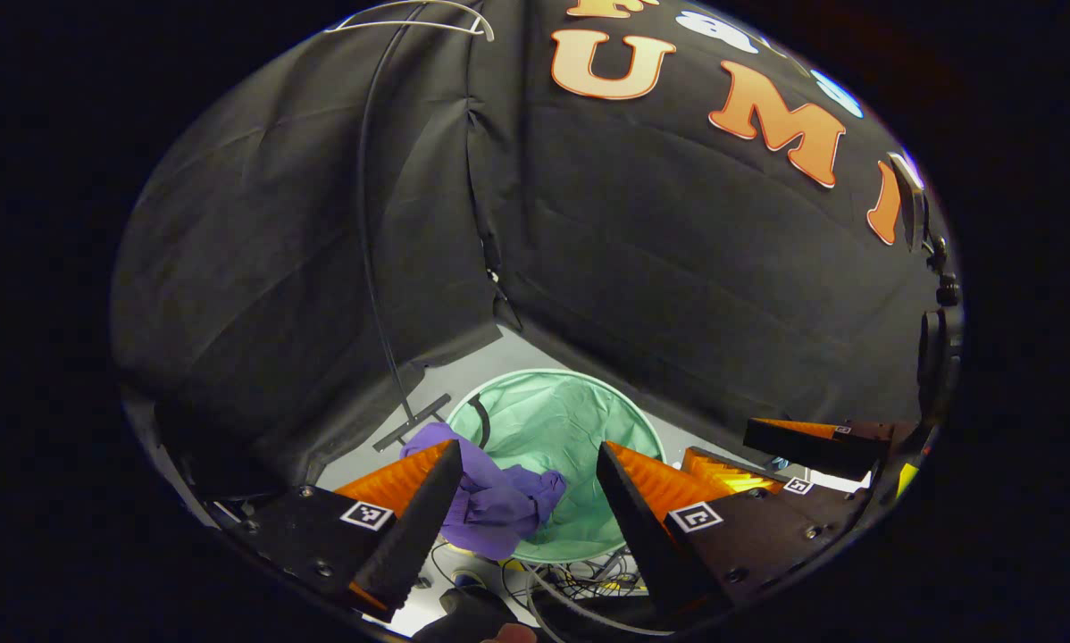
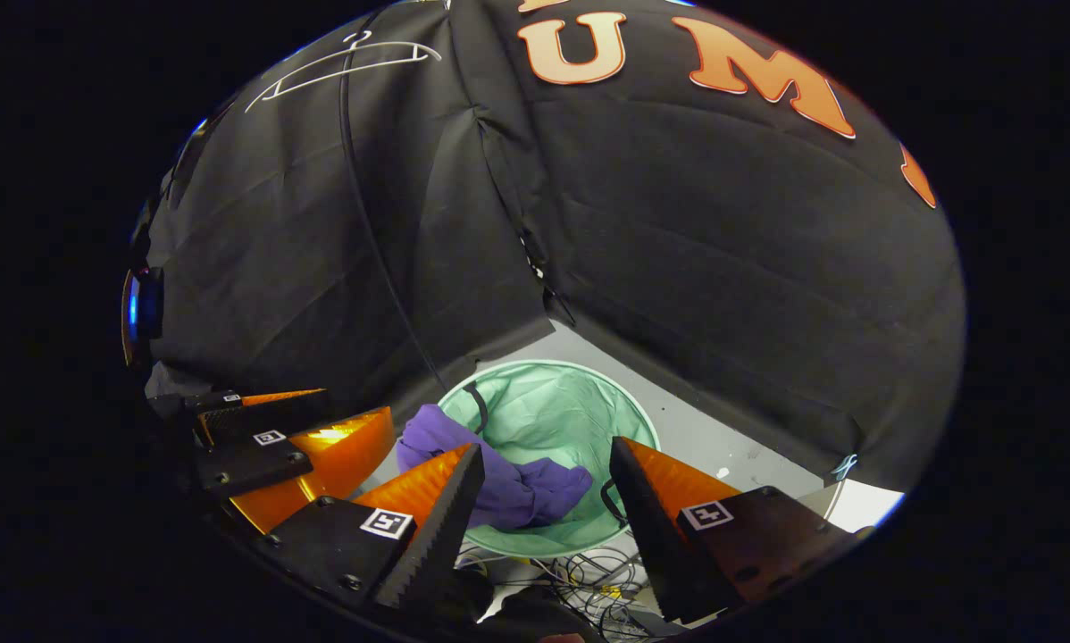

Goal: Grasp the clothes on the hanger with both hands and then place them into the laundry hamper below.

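Note:
A purple garment (image 1: 490,500) lies draped over the near left rim of the round green laundry hamper (image 1: 580,420), partly inside it. My left gripper (image 1: 528,513) hangs open above the hamper with nothing between its fingers. In the right gripper view the same purple garment (image 2: 508,482) sags over the hamper (image 2: 544,411) rim, and my right gripper (image 2: 544,513) is open above it, holding nothing. A bare white hanger (image 2: 343,62) hangs high on the left; it also shows in the left gripper view as the white hanger (image 1: 414,20). Each gripper sees the other beside it (image 1: 794,464) (image 2: 276,446).
A black cable (image 1: 370,223) runs down the cloth wall to a floor bracket (image 1: 410,421). Loose wires (image 1: 580,572) lie on the pale floor in front of the hamper. Camera gear (image 1: 932,295) is mounted on the right wall, and another device (image 2: 142,313) on the left.

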Available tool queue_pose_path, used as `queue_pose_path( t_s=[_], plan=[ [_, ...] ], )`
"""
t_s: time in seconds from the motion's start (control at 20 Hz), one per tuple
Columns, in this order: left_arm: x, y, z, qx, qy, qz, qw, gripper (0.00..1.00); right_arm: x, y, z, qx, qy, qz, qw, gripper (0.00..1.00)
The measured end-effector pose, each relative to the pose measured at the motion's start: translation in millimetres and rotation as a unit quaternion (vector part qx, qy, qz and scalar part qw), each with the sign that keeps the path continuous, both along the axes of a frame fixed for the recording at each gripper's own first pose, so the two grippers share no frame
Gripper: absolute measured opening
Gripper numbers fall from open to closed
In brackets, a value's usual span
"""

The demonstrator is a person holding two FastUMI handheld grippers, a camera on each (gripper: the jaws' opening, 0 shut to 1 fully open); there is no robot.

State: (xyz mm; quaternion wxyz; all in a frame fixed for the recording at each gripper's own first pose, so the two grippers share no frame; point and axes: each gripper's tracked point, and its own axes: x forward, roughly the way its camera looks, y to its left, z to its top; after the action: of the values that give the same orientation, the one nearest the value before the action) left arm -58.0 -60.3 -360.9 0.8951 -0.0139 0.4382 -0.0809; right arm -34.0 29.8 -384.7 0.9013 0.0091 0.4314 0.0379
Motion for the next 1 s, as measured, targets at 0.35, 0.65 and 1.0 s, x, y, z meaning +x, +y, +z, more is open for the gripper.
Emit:
queue_pose_path(
  t_s=[0.35,0.65,1.0],
  plan=[
    [39,26,115,-0.033,-0.109,0.036,0.993,0.97,10,5,93,0.022,-0.101,-0.006,0.995,0.94],
    [69,69,239,-0.024,-0.272,0.037,0.961,0.96,25,-4,203,0.008,-0.219,-0.040,0.975,0.93],
    [82,75,317,-0.085,-0.351,0.014,0.932,0.92,19,-37,330,-0.064,-0.326,-0.111,0.937,0.93]
  ],
)
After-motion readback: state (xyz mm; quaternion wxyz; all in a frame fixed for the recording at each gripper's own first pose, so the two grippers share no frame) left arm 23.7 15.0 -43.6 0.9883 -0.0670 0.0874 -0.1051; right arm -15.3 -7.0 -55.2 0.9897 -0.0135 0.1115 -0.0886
